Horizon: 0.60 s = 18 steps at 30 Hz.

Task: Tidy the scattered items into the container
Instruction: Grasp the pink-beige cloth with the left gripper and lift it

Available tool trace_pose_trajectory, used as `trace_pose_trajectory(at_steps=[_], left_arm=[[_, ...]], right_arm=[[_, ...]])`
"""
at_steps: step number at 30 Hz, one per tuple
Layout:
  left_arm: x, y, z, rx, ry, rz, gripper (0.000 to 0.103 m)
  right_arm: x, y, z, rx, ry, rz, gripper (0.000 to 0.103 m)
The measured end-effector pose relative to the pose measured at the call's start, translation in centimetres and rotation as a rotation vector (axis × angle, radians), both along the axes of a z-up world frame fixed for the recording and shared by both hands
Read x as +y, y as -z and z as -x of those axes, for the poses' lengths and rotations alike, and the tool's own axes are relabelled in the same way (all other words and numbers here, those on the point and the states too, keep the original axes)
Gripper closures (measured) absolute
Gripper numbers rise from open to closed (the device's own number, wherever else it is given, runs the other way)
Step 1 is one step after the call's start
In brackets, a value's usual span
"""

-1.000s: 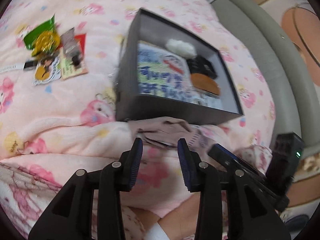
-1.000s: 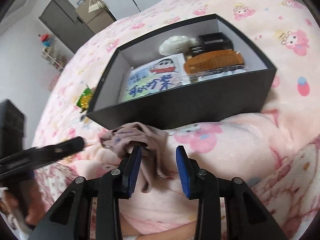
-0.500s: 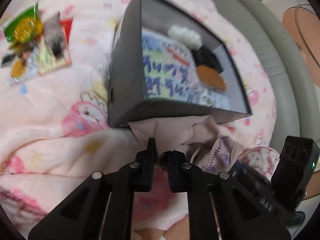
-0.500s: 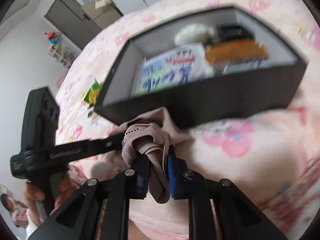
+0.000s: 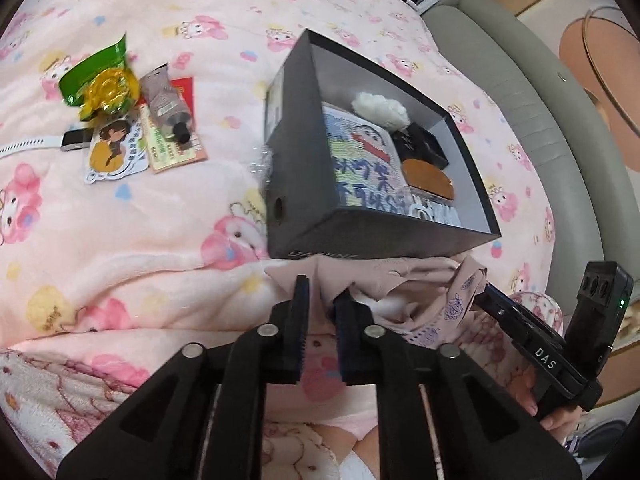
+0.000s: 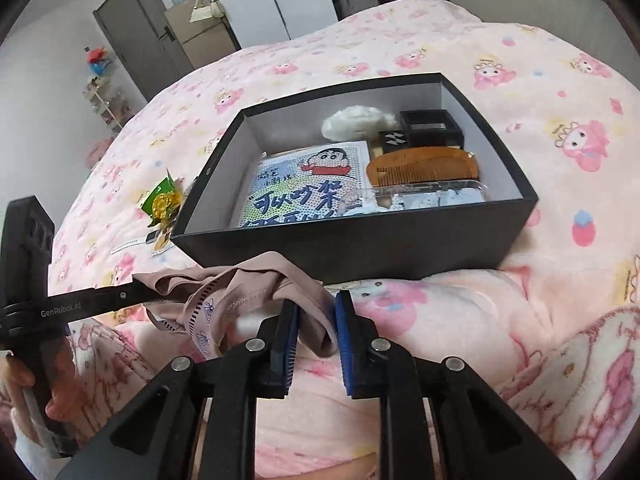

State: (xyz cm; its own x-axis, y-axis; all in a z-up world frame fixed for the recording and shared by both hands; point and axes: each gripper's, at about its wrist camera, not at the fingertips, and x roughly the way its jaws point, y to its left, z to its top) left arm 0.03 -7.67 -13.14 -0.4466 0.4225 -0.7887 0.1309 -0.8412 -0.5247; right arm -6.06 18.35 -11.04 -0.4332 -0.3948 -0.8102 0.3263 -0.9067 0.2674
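A: Where's the cloth point(image 6: 256, 292)?
B: Bunched just before the box's near wall. My left claw point(image 5: 321, 300) pinches one fold, my right claw point(image 6: 316, 320) is clamped on another.
A: Room beyond?
B: The box point(image 6: 360, 240) is open-topped; comb point(image 6: 424, 166) and booklet point(image 6: 308, 184) lie inside. Wrappers point(image 5: 104, 84) sit well left on the blanket point(image 5: 160, 216).

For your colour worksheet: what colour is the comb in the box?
Orange-brown; the comb shows best in the right wrist view.
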Motion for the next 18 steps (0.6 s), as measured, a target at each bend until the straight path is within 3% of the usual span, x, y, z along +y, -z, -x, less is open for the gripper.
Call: trace_pose_trajectory(at_steps=[4, 6, 9, 10, 14, 17, 18], left_arm=[[-1.0, 1.5, 0.1, -0.049, -0.027, 0.011, 0.091], [-1.2, 1.9, 0.1, -0.055, -0.037, -0.019, 0.090], [-1.2, 2.0, 0.3, -0.037, -0.040, -0.043, 0.075], [-1.2, 2.3, 0.5, -0.049, -0.034, -0.059, 0.074], [-0.7, 4.6, 1.1, -0.172, -0.014, -0.065, 0.064], [0.1, 5.5, 1.5, -0.219, 0.010, -0.046, 0.065], [0.5, 5.1, 1.5, -0.197, 0.032, -0.038, 0.073]], right_arm=[[0.9, 0.1, 0.3, -0.016, 0.032, -0.042, 0.087], [1.2, -0.3, 0.4, -0.026, 0.033, 0.012, 0.086], [0.2, -0.1, 0.6, -0.044, -0.012, 0.069, 0.069], [-0.5, 0.3, 0.8, -0.061, -0.027, 0.079, 0.065], [-2.5, 3.3, 2.1, -0.141, -0.004, 0.065, 0.065], [-4.4, 5.7, 2.6, -0.239, -0.059, 0.097, 0.065], [-4.9, 5.9, 2.4, -0.237, -0.081, 0.099, 0.066]])
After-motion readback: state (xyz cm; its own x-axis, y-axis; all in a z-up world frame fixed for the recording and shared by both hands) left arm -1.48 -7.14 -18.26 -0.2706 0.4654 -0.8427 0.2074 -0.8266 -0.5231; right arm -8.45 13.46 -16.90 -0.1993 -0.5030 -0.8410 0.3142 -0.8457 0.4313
